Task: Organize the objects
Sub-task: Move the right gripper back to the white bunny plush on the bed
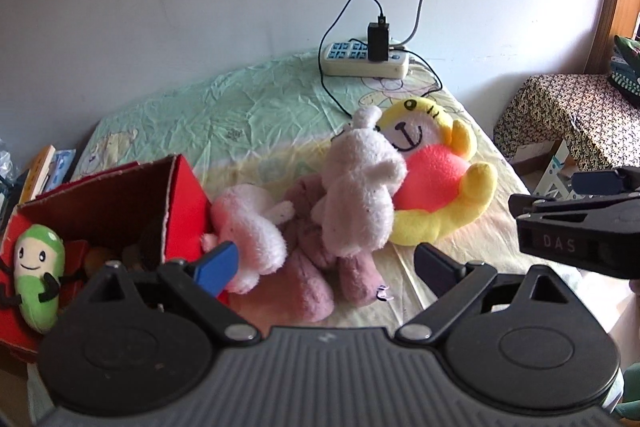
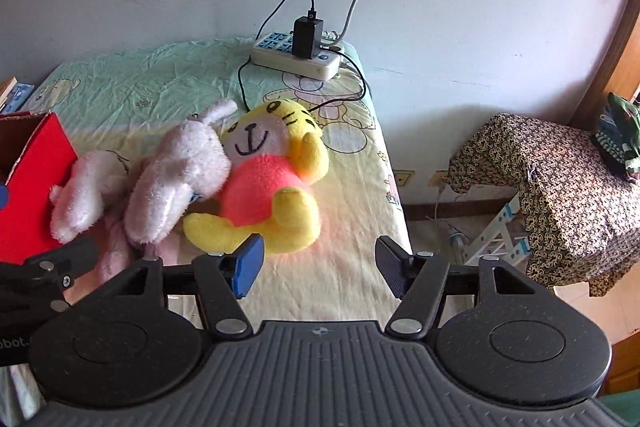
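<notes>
Several plush toys lie heaped mid-frame on a bed (image 1: pixel 248 107) with a pale green and yellow cartoon sheet. In the left wrist view: a yellow plush (image 1: pixel 440 179) with a red belly, centre right; a white fuzzy plush (image 1: pixel 360 187) leaning across it; a second pale pink plush (image 1: pixel 252 227) to its left; a mauve plush (image 1: pixel 316 267) under them, lower centre.

Red cardboard box (image 1: pixel 182 203) at left of the frame, open, touching the pale pink plush. A green bean-shaped plush (image 1: pixel 38 275) with a smiling face sits at the box's near edge, far left.

Left gripper (image 1: pixel 328 263): jaws spread wide, nothing between the pads, poised over the mauve and pink toys. Its blue pad overlaps the pink plush in the picture; contact cannot be told.

Right gripper (image 2: pixel 320 263): jaws spread, nothing between them, bare sheet beyond, the yellow plush (image 2: pixel 272 195) just up-left of its left pad. It also shows at the right edge of the left wrist view.

Upper centre: white power strip (image 1: pixel 366 61) with a black charger (image 1: pixel 378 43) plugged in, near the wall. Right of frame: a patterned cloth (image 2: pixel 560 183) draped over furniture.
</notes>
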`<action>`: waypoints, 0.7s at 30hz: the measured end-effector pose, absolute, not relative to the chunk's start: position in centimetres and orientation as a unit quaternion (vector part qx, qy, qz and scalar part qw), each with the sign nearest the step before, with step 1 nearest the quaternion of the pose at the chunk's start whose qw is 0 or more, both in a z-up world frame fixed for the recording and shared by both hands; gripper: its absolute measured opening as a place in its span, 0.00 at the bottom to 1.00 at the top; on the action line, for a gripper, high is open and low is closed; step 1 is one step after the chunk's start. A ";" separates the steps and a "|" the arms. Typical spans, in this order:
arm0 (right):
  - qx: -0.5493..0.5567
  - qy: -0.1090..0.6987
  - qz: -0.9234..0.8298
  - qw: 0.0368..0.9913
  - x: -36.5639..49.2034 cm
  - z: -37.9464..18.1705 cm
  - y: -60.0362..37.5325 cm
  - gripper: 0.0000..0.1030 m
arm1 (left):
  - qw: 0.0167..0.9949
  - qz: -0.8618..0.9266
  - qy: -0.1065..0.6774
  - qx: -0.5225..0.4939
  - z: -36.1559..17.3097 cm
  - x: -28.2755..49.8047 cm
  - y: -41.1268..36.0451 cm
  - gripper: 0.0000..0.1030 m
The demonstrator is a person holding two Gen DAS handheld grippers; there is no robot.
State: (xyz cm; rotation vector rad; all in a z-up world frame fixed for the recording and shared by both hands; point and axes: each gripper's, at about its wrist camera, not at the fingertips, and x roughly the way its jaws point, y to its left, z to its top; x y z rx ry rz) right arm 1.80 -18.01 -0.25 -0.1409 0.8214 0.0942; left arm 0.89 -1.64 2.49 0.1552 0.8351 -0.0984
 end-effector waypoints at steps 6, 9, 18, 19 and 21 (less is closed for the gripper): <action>-0.073 0.405 0.037 0.911 2.4 -0.9 -19.0 0.64 | 0.896 -0.034 0.435 0.080 0.8 1.9 -2.8 0.92; -0.072 0.410 0.036 0.908 2.8 -1.3 -19.2 0.64 | 0.891 -0.035 0.444 0.081 0.1 2.5 -3.0 0.92; -0.007 0.412 0.060 0.909 4.3 -1.1 -19.8 0.63 | 0.895 -0.076 0.435 0.064 0.4 4.6 -2.5 0.92; 0.004 0.409 0.065 0.910 4.5 -1.0 -20.0 0.63 | 0.897 -0.086 0.429 0.058 0.5 5.0 -2.3 0.92; 0.037 0.406 0.076 0.910 5.2 -0.8 -20.3 0.62 | 0.899 -0.100 0.423 0.053 0.6 5.7 -2.1 0.92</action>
